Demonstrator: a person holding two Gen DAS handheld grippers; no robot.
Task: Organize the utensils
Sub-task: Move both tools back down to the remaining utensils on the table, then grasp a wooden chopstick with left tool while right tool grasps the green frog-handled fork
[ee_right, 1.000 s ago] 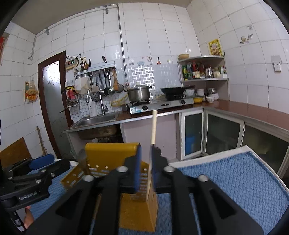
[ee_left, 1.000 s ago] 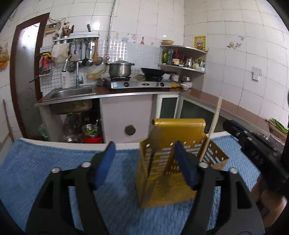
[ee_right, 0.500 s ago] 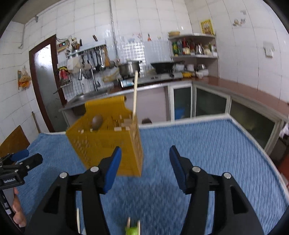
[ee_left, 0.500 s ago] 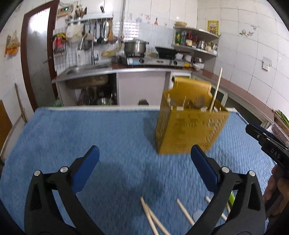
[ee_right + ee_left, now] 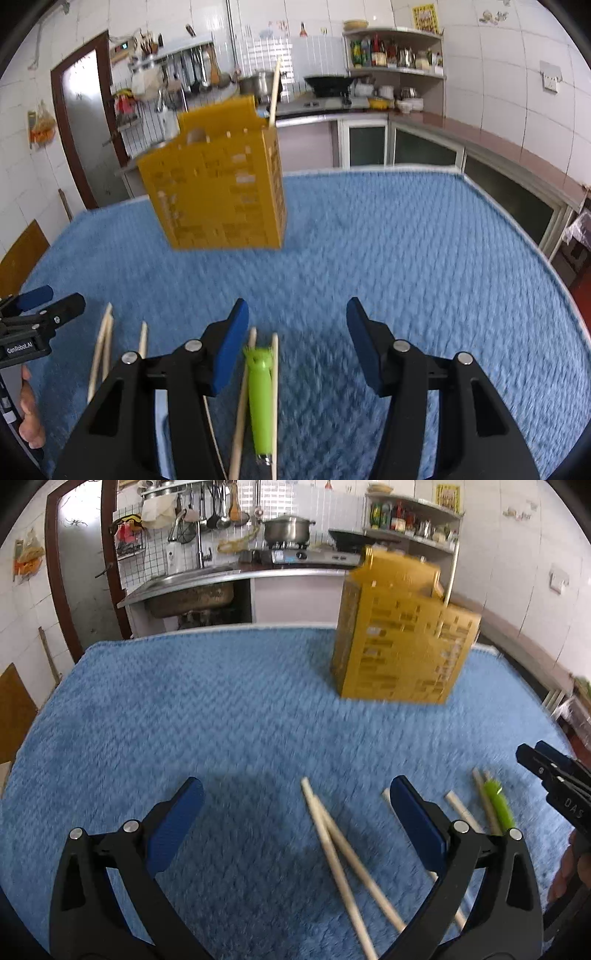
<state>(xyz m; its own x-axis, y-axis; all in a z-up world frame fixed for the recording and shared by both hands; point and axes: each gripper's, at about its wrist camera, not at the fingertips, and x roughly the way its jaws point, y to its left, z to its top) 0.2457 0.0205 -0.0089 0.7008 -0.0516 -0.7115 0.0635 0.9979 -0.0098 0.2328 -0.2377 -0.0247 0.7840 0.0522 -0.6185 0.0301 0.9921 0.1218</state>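
Both the left gripper [image 5: 295, 812] and right gripper [image 5: 293, 345] hang wide and empty over the blue mat [image 5: 406, 240], where light, stiff, slender wooden chopsticks [image 5: 332, 834] probably want pinching mid-shaft, well short of the yellow utensil holder [image 5: 218, 192].

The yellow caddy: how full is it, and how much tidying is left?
Barely begun. One chopstick stands in the yellow caddy. Nothing is in hand: the left claw and the right claw are both open. Left on the blue mat: several loose chopsticks and a green-handled utensil.
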